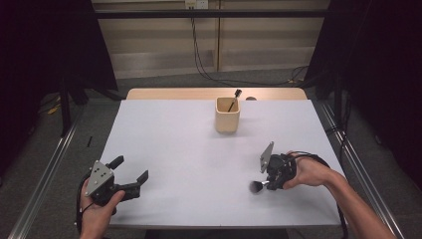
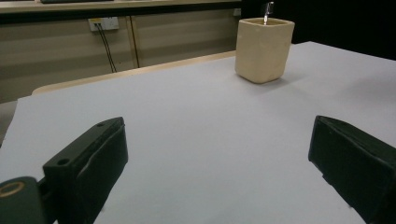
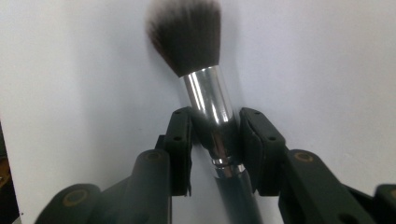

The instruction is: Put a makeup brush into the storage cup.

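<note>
The right gripper has its jaws pinched onto a makeup brush, gripping it at the shiny metal ferrule where that meets the dark handle, and in the high view the brush lies low at the right near part of the white table, bristles pointing toward the table's middle. The left gripper rests at the left near corner with its jaws spread wide and nothing between them.

The main risk, as I judge it, is slip: the ferrule is smooth, round and tapered, so the pads may let the brush twist or slide out when it is lifted. The hold also sits near the head, with the long handle trailing back between the jaws, so the brush could pivot and droop. If it is bound for the beige cup at the far middle of the table, a tilted brush could knock the rim or the dark tool already standing inside, and tip the cup

The brush has a full, rounded head of dark bristles with paler tips, a polished silver collar and a dark handle
</note>
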`<state>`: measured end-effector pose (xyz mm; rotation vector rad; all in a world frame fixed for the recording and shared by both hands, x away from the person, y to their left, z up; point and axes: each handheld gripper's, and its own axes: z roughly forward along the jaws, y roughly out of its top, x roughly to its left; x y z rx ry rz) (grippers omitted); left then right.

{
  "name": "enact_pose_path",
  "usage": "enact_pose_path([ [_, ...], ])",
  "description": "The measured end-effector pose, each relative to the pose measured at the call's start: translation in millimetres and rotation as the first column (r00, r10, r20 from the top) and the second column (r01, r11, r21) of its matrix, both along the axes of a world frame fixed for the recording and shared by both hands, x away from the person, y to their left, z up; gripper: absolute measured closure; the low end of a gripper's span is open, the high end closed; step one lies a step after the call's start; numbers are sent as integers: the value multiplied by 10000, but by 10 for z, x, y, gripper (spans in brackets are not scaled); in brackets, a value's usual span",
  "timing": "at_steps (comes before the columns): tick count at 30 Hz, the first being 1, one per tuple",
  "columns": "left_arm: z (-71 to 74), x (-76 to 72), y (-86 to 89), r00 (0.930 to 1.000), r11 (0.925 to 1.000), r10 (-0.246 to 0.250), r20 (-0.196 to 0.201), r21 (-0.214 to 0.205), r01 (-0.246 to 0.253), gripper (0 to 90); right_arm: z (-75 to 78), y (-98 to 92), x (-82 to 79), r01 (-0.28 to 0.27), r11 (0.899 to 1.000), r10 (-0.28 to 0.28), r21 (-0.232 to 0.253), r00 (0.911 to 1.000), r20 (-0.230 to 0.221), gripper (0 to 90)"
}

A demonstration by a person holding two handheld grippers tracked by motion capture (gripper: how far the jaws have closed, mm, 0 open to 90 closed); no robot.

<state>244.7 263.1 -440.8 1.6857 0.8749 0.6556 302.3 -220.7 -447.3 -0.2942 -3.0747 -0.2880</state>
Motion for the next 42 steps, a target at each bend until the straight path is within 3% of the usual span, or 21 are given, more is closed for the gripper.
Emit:
enact_pose_path([
  [5, 0, 3, 2, 10000, 10000, 2, 4, 29, -2, 48, 4, -1, 14, 129, 9999, -129, -7, 9999, -89, 717],
  [21, -3, 17, -8, 10000, 10000, 35, -88, 16, -35, 48, 11, 0, 31, 703, 9975, -703, -22, 9972, -252, 723],
  [29, 7, 6, 15, 10000, 10000, 53, -38, 45, -53, 48, 7, -48, 25, 1042, 9934, -1037, 470, 9945, -118, 723],
  [32, 8, 0, 17, 10000, 10000, 45, -25, 63, -45, 48, 16, -101, 30, 1617, 9831, -1625, 855, 9867, 22, 723],
  [39, 9, 3, 21, 10000, 9999, 81, -21, 90, -81, 50, 107, -184, -25, 2283, 9596, -2382, 1644, 9703, 428, 723],
  [42, 6, 6, 23, 10000, 9999, 78, -44, 90, -77, 50, 127, -224, -26, 2565, 9444, -2736, 2055, 9600, 591, 723],
])
